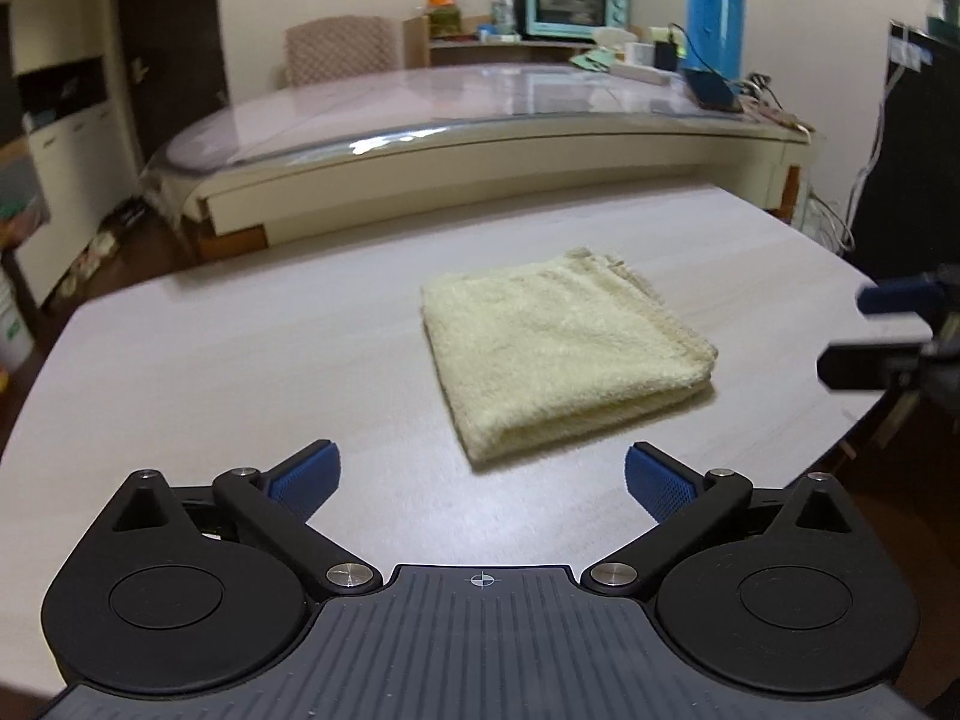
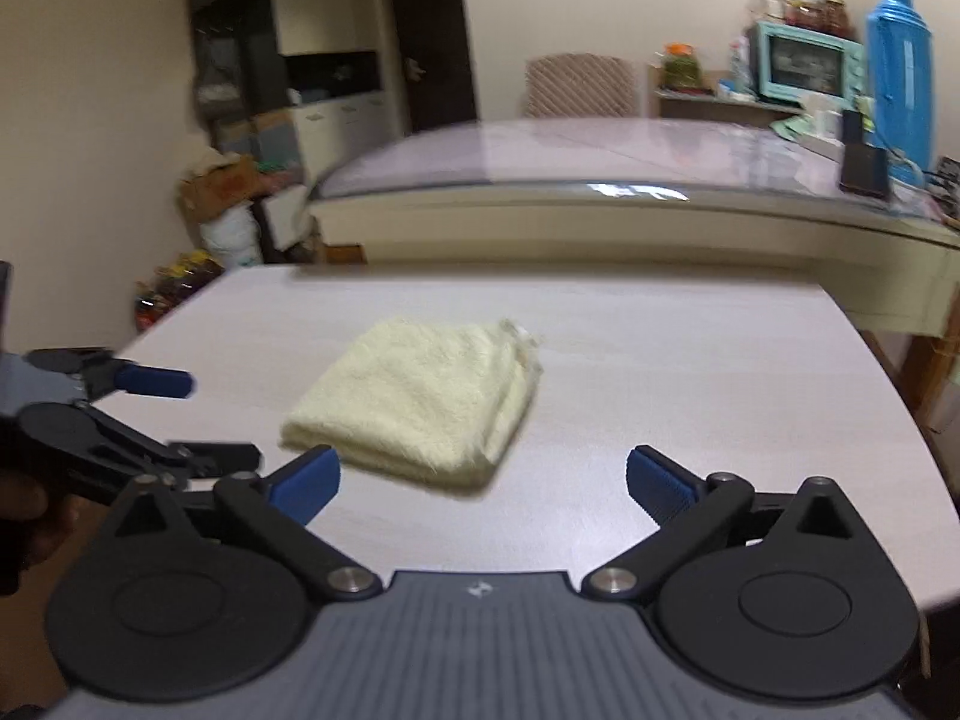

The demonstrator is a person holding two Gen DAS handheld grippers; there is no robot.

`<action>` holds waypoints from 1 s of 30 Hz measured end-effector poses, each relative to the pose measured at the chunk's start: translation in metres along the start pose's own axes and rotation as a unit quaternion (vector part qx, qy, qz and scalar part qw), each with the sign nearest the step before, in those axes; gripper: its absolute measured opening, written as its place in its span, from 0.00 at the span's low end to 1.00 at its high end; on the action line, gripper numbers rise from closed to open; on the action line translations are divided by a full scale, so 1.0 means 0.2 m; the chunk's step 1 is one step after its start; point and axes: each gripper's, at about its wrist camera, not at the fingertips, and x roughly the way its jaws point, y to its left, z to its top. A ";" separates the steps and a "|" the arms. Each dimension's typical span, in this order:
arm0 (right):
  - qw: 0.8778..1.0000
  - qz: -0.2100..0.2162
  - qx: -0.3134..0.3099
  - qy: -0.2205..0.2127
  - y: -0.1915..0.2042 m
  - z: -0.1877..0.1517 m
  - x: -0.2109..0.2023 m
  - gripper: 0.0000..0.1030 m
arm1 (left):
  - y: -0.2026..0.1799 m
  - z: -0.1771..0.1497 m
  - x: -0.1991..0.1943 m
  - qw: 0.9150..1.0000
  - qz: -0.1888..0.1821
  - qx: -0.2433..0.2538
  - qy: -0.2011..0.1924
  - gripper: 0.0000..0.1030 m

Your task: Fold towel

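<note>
A pale, wood-grain worktop (image 1: 240, 360) with rounded corners fills the near ground in both wrist views. On it lies the pale yellow terry towel (image 1: 558, 348), folded into a thick square of several layers, flat on the surface, with its frayed corner turned toward the far side.

Beyond the worktop stands a long cream table with a glass top (image 1: 480, 102). At its right end are a tall blue thermos flask (image 1: 714, 6), a dark phone leaning near it, and a tangle of cables. Against the far wall sits a small mint-green toaster oven (image 1: 570, 3) with jars on top, and beside the table a chair with a patterned back (image 1: 342, 48). A dark door (image 2: 429, 36), white cabinets and cardboard boxes on the floor take up the left of the room in the right wrist view.

The left tool (image 1: 483, 477) hangs tilted down over the near edge of the worktop, its blue-padded fingers spread wide with nothing between them; the towel lies just ahead, untouched. The right tool (image 2: 483, 477) has the same downward tilt, its fingers likewise spread wide and empty, with the towel ahead and slightly to the left. Each tool appears at the edge of the other's view, to either side of the towel.
</note>
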 end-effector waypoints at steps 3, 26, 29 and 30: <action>1.000 -0.007 0.005 0.002 0.03 -0.03 -0.03 1.00 | 0.00 -0.02 -0.05 1.000 0.011 -0.010 0.004 1.00; 0.998 -0.052 0.015 0.021 0.10 -0.08 -0.16 1.00 | -0.05 -0.09 -0.24 0.997 0.042 -0.071 0.005 1.00; 0.998 -0.051 0.015 0.020 0.10 -0.07 -0.16 1.00 | -0.04 -0.09 -0.24 0.996 0.046 -0.077 0.006 1.00; 0.998 -0.049 0.015 0.022 0.10 -0.07 -0.16 1.00 | -0.04 -0.09 -0.24 0.996 0.047 -0.079 0.006 1.00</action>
